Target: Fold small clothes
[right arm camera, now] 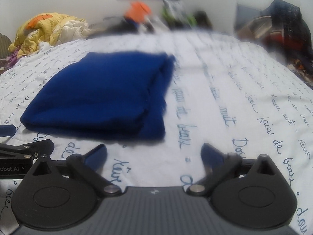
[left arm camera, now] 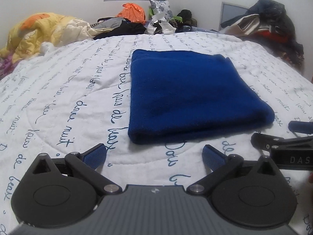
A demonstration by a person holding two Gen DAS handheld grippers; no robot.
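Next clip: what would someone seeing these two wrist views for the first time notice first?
The eye goes straight to the folded blue garment, lying flat in the middle of the white quilt printed with blue script. Next come the two open grippers, the left gripper and the right gripper, both held just short of its near edge and touching nothing. Behind, a yellow comforter and heaped clothes crowd the far end of the bed.

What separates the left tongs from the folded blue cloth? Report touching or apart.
Apart. The left wrist view shows white bedspread between the open left tongs and the folded blue cloth.
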